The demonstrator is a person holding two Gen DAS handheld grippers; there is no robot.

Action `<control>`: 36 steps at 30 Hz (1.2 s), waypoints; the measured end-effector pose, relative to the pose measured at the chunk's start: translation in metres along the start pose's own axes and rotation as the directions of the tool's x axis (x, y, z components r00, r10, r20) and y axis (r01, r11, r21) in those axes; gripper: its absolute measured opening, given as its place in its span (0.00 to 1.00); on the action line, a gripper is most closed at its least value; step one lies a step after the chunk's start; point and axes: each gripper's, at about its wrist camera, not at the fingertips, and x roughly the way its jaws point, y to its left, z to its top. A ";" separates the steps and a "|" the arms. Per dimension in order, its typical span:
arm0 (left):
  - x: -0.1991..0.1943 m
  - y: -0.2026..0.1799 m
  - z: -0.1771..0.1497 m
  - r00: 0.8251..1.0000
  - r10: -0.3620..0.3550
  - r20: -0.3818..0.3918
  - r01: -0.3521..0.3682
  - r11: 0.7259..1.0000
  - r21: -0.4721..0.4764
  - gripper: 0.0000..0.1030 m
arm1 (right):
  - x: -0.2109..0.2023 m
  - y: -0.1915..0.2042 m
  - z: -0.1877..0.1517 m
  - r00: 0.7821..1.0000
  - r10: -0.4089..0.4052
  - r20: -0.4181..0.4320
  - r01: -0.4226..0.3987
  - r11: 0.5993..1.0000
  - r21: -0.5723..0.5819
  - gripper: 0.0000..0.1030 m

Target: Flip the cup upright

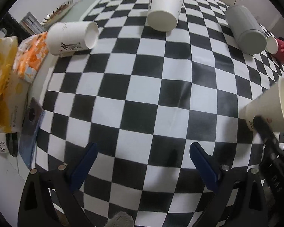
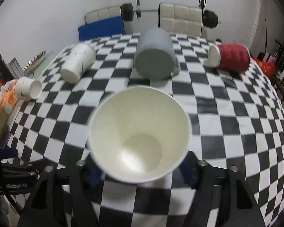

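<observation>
The paper cup (image 2: 140, 134) is held by the right gripper (image 2: 140, 167), clamped near its base between the jaws, with the open mouth turned toward the camera. It is carried above the checkered surface (image 2: 227, 117), toward its near edge, and it is not seen to touch the cloth. In the left wrist view the same cup (image 1: 265, 109) is shown at the right edge of the surface, tilted on its side in the air, with one dark finger (image 1: 263, 126) across its wall.

A slip is judged possible: thin paper is squeezed only near the bottom, so the wall may be crushed or the cup may rotate in the jaws. If it is set down while still tilted, it may roll over again. The picture is blurred here, so the exact contact cannot be told.

The left gripper (image 1: 142, 162) is spread wide with nothing between its jaws, over the near part of the surface.

Counted: one cup in hand; two white paper cups lying on their sides, one (image 2: 77, 64) near the far left corner and one (image 2: 28, 90) at the left edge; one grey cup (image 2: 155, 60) lying toward the far edge; one red cup (image 2: 231, 56) on its side near the far right corner. That makes five cups.
</observation>
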 end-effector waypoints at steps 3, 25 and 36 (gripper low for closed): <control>-0.012 -0.001 -0.007 0.999 0.017 0.046 -0.017 1.000 0.007 0.97 | -0.007 0.001 -0.008 0.999 -0.024 -0.024 0.024 1.000 0.010 0.86; -0.174 -0.026 -0.049 0.956 -0.078 0.281 0.043 0.991 0.129 0.97 | -0.202 -0.044 -0.025 0.986 -0.163 -0.040 0.168 0.970 0.174 0.87; -0.295 -0.021 -0.102 0.910 -0.070 0.410 0.042 0.996 0.078 0.97 | -0.355 -0.052 -0.034 0.987 -0.152 0.060 0.144 0.982 0.123 0.87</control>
